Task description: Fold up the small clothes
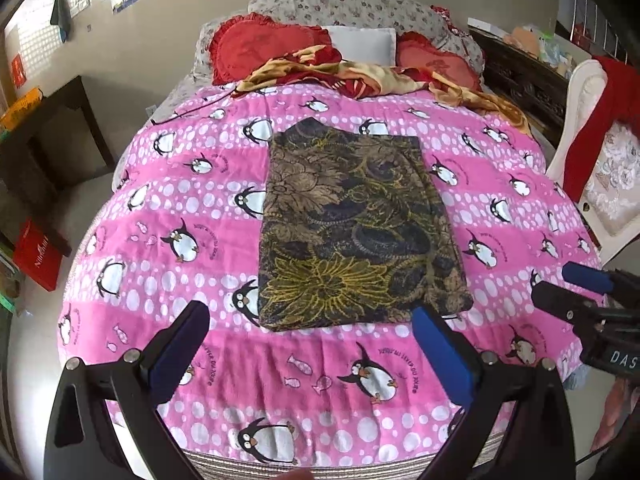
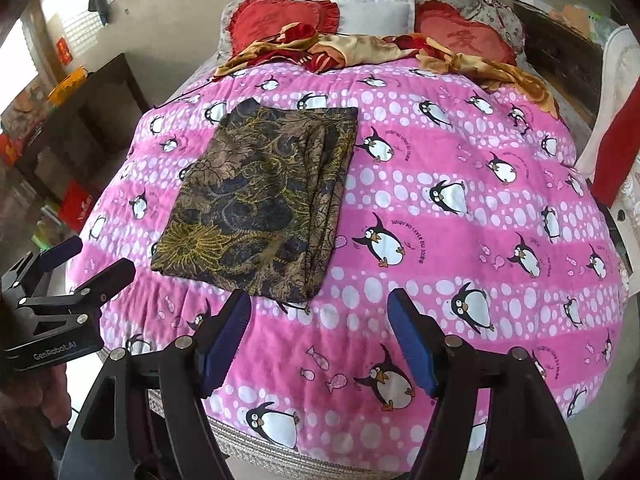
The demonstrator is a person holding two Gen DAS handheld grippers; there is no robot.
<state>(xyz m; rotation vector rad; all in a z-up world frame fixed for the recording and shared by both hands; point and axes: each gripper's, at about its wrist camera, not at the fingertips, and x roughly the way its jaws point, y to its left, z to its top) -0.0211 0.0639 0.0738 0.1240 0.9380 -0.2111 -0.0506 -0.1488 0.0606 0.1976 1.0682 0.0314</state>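
A dark garment with a brown and yellow flower print (image 1: 352, 232) (image 2: 264, 200) lies folded into a flat rectangle on the pink penguin blanket (image 1: 400, 352) (image 2: 440, 216). My left gripper (image 1: 308, 328) hovers open just in front of its near edge, with nothing between its blue pads. My right gripper (image 2: 320, 316) is also open and empty, off the garment's near right corner. Each gripper shows in the other's view: the right gripper (image 1: 572, 286) at the right edge, the left gripper (image 2: 90, 260) at the left edge. Neither touches the cloth.
Red heart-shaped cushions (image 1: 260, 46), a white pillow (image 1: 362, 42) and a crumpled red and gold cloth (image 1: 352, 74) lie at the head of the bed. A dark table (image 1: 52, 128) stands to the left, a white chair with red cloth (image 1: 592, 128) to the right.
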